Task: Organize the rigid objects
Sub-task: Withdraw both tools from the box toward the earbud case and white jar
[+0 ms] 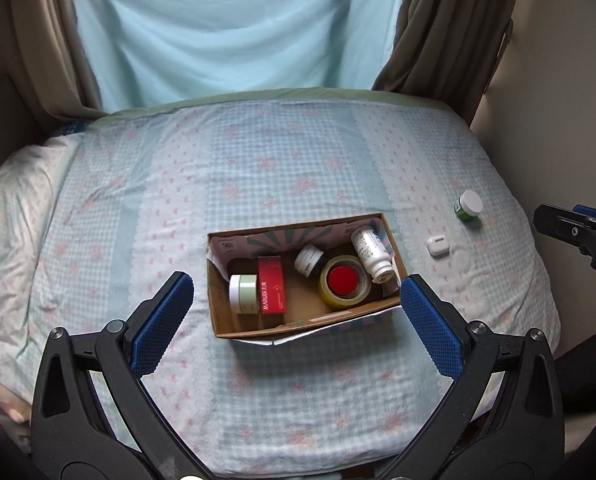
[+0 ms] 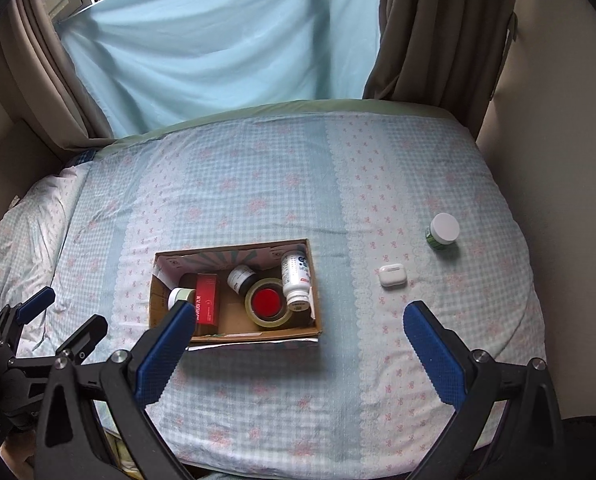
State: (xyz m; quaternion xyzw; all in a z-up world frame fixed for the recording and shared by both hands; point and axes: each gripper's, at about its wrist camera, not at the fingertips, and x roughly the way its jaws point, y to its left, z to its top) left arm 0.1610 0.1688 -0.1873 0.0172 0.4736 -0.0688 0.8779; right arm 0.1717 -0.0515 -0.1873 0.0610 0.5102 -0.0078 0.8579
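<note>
An open cardboard box (image 1: 226,308) (image 2: 160,300) sits mid-bed. It holds a red carton (image 1: 272,290), a pale green jar (image 1: 244,294), a black-and-white jar (image 1: 309,260), a tape roll (image 1: 342,282) with a red centre, and a white bottle (image 1: 369,254). A white earbud case (image 1: 437,245) (image 2: 393,275) and a green jar with a white lid (image 1: 468,205) (image 2: 442,231) lie on the sheet right of the box. My left gripper (image 1: 298,308) is open and empty, above the box's near edge. My right gripper (image 2: 298,328) is open and empty, near the box's right front corner.
The bed has a blue checked sheet (image 2: 298,400) with a pillow (image 1: 14,216) at the left. Curtains (image 2: 437,28) and a light blue cloth (image 2: 218,40) hang behind. A wall (image 2: 557,120) borders the right side. The left gripper also shows in the right wrist view (image 2: 64,318).
</note>
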